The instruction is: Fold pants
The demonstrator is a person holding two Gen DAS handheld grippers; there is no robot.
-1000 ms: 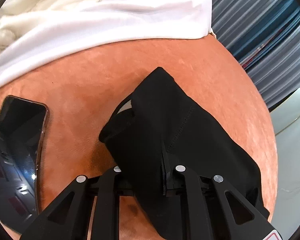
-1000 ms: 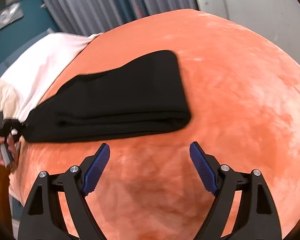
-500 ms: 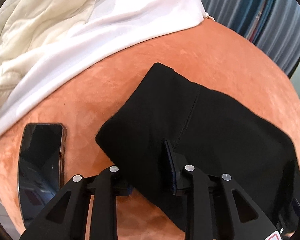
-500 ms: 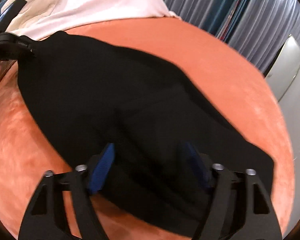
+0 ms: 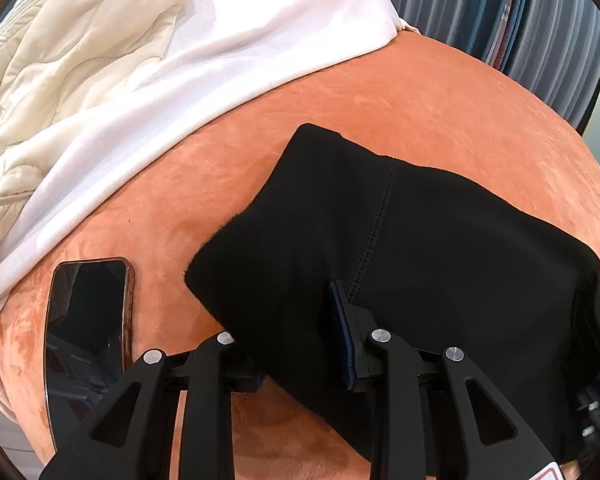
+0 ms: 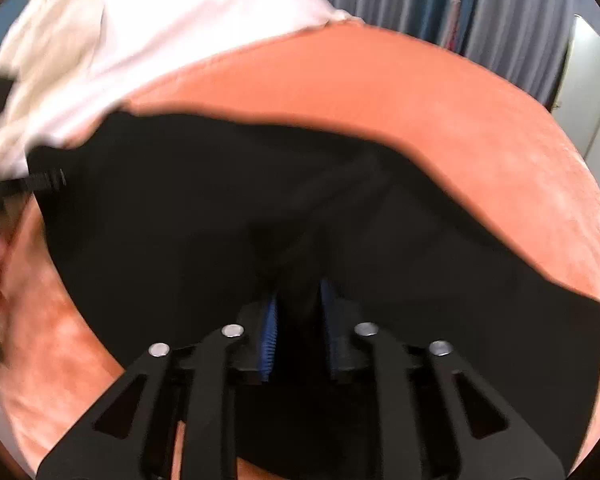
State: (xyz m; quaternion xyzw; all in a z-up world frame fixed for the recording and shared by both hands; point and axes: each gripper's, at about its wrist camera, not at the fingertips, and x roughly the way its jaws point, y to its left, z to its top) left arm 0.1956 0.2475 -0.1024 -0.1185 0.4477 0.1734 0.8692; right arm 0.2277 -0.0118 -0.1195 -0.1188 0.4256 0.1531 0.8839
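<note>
The black pants (image 5: 420, 248) lie folded on an orange velvet surface (image 5: 380, 92). My left gripper (image 5: 300, 344) is shut on the pants' near left edge; cloth fills the space between its fingers and hides the left pad. In the right wrist view the pants (image 6: 220, 200) spread across the middle, blurred. My right gripper (image 6: 298, 324) is shut on a pinch of the pants' near edge, with the blue pads (image 6: 270, 334) close together. The left gripper shows at the far left edge of that view (image 6: 40, 182).
A black phone (image 5: 86, 320) lies face up on the orange surface, left of the pants. A white sheet (image 5: 228, 48) and cream quilt (image 5: 72, 52) lie behind. Grey-blue curtains (image 5: 520, 12) hang at the back right.
My right gripper moved onto the pants' edge and closed from wide open to pinching the cloth. My left gripper kept its hold while the pants shifted and spread flatter.
</note>
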